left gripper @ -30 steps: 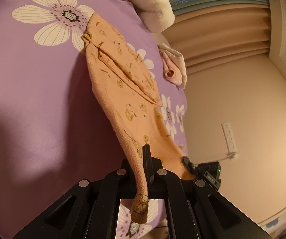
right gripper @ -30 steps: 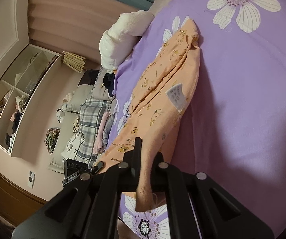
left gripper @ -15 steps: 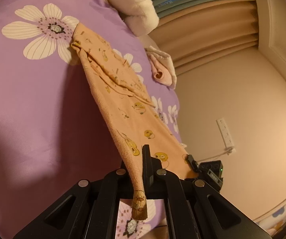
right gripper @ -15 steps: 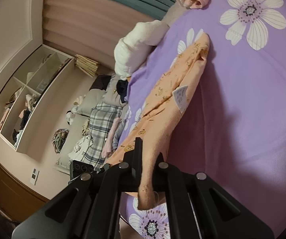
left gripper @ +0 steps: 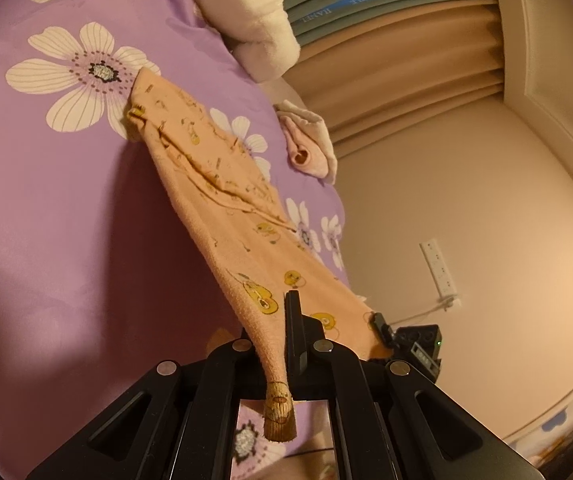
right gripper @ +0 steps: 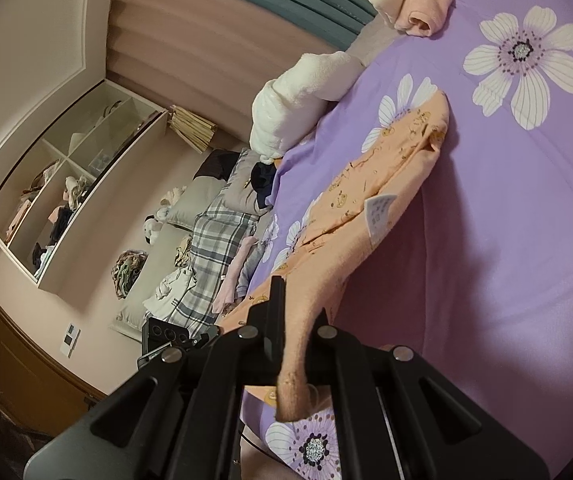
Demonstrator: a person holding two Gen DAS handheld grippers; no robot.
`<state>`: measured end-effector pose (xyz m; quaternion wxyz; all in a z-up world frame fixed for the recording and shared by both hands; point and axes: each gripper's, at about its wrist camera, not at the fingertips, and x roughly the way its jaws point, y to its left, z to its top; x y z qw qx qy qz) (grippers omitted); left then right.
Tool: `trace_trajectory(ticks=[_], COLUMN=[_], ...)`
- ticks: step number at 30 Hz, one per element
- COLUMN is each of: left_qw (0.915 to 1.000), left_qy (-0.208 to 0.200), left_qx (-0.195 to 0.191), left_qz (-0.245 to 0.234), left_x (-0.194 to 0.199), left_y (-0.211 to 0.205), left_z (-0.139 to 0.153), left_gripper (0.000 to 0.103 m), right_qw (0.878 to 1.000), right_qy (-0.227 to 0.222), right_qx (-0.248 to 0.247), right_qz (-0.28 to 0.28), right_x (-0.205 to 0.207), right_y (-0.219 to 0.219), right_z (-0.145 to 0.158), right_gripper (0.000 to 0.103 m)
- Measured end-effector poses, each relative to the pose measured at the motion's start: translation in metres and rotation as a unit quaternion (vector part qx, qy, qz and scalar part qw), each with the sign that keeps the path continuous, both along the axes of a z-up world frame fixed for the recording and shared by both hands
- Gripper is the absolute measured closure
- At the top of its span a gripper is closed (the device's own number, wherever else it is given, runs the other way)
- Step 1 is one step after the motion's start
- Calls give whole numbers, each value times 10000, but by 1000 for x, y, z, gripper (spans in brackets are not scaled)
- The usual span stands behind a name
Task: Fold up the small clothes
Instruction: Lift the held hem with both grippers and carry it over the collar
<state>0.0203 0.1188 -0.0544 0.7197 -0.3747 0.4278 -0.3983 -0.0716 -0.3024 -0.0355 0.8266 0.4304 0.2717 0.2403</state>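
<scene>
orange garment (left gripper: 222, 216) one; two tools, left tool (left gripper: 282, 344) and right tool (right gripper: 286, 332), each clamped on it.

Garment (left gripper: 222, 216) stretches from bedspread (left gripper: 46, 220) to both grippers.

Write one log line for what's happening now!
left hand-held gripper: shut on orange garment | right hand-held gripper: shut on orange garment | far end: on purple bedsheet

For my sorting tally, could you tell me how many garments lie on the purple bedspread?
2: the orange printed garment held mid-bed, and a pink rolled garment near the far edge; others may be hidden.
</scene>
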Motion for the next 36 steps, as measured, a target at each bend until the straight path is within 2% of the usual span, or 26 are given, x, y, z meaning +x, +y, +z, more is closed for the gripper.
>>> trace_trajectory(ticks=[10,20,28,36], left_qw=[9996,9994,9999,9998], left_qy=[-258,-270,63,215], left_qx=[48,33,-12,16], left_qz=[-143,-201,-121,-14], left_x=[-19,-28,-9,11], left_y=[2,7,9,9], left_z=[26,38,24,20], left_gripper=[103,103,103,103], right_qw=[9989,9962,9972,9986], right_qy=[-260,-537,-483,-344], right_qx=[-328,-544,-410,-304], right_qz=[205,427,395,265], right_x=[-17,-28,-12,4], right_y=[2,10,7,1], right_z=[26,46,38,32], right_gripper=[100,100,99,99])
